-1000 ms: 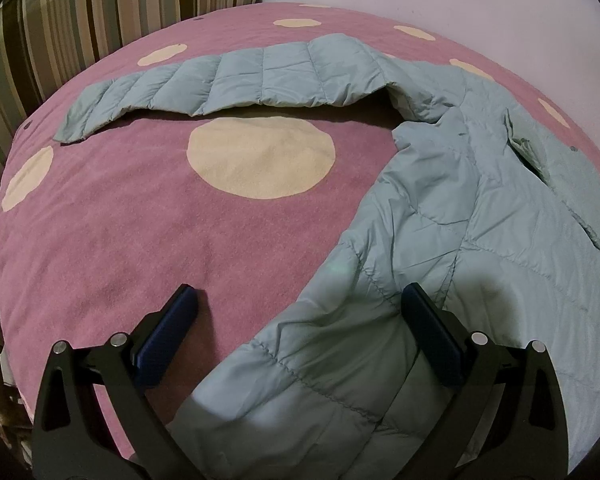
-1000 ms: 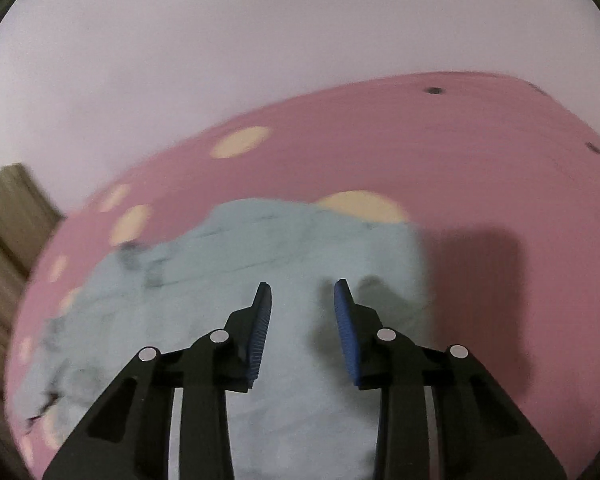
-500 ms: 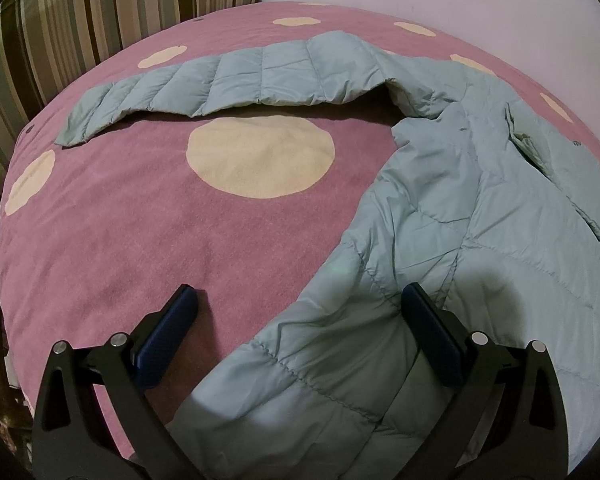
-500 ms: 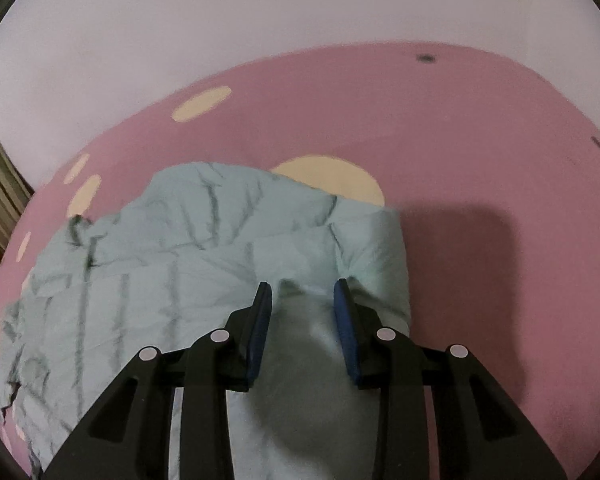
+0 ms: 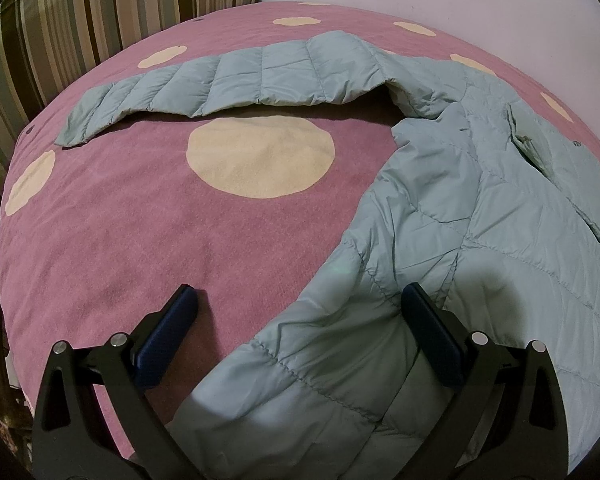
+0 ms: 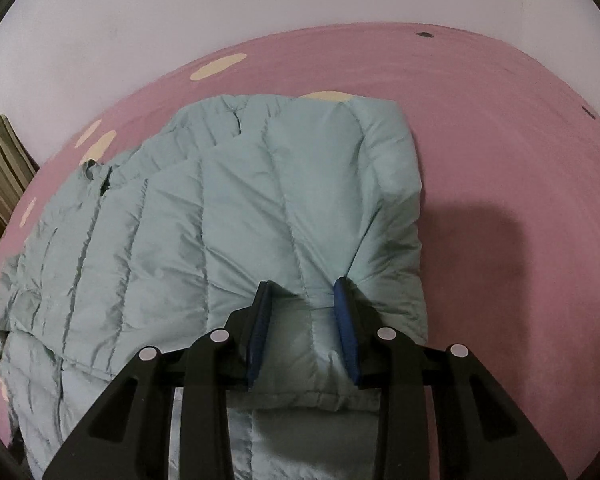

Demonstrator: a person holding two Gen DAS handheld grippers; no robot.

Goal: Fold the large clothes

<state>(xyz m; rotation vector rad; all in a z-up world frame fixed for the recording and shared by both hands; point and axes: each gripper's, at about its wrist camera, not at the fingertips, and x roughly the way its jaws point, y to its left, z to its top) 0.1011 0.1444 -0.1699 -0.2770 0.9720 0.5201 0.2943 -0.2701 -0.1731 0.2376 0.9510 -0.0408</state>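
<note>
Jacket [image 5: 480,240], pale blue quilted, lies spread on a pink bedcover [image 5: 120,248] with cream dots. Left wrist view: one sleeve [image 5: 228,80] stretches flat toward the left edge of the bed, near the striped curtain [image 5: 60,32]; the body fills the right side. Sleeve is not yet folded in, so the fold looks at an early stage.

Left gripper [image 5: 300,312]: jaws spread wide, one pad over bare cover, the other over the hem; cloth lies loose between them, nothing pinched. Probably waiting there to take the hem corner.

Right gripper [image 6: 304,308]: jaws set narrow, pinching a puffy ridge of the jacket's near edge; fabric bunches up between the blue pads and wrinkles radiate from them. Far right corner of the jacket is doubled over, near the bed's back edge by the wall [image 6: 260,8]. Grip at the edge suggests this side is being carried or laid over to form a fold.
</note>
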